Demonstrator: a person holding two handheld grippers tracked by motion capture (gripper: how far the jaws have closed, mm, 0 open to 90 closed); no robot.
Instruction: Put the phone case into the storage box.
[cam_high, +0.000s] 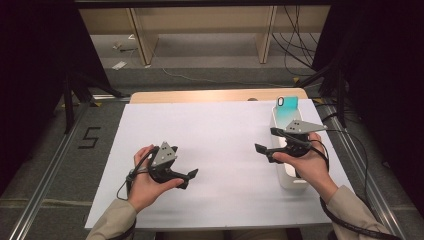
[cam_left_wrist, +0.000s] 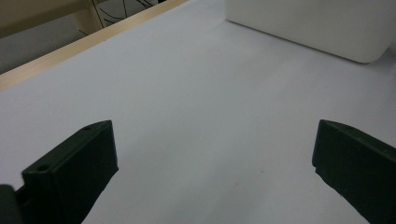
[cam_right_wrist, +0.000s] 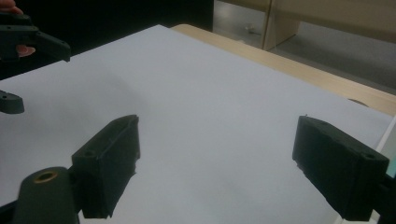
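Both tools are spread wide and grasp nothing. The left tool (cam_high: 186, 178) hovers low over the near left part of the white sheet (cam_high: 215, 150) that covers the table (cam_high: 200, 95), its jaws pointing toward the right. In the left gripper view its two black jaws stand far apart over bare sheet, with the white box (cam_left_wrist: 317, 25) ahead at the upper right.

The right tool (cam_high: 267, 144) is held near the right edge of the table, jaws released and pointing left toward the middle of the sheet. Just behind and under the right hand (cam_high: 302, 160) lies the long white box (cam_high: 287, 177), running front to back along the right side. A phone case (cam_high: 288, 111) in teal fading to white stands leaning at the far end of the box; whether it sits inside it or against it I cannot tell.

By my reading, no grasp has begun: this looks like the approach, with the case and box as the likely objects. The next move probably calls for turning the right tool back toward the case, lining its open jaws across the thin edges, and closing gently, since the case is light and may tip. The left tool could steady the box.
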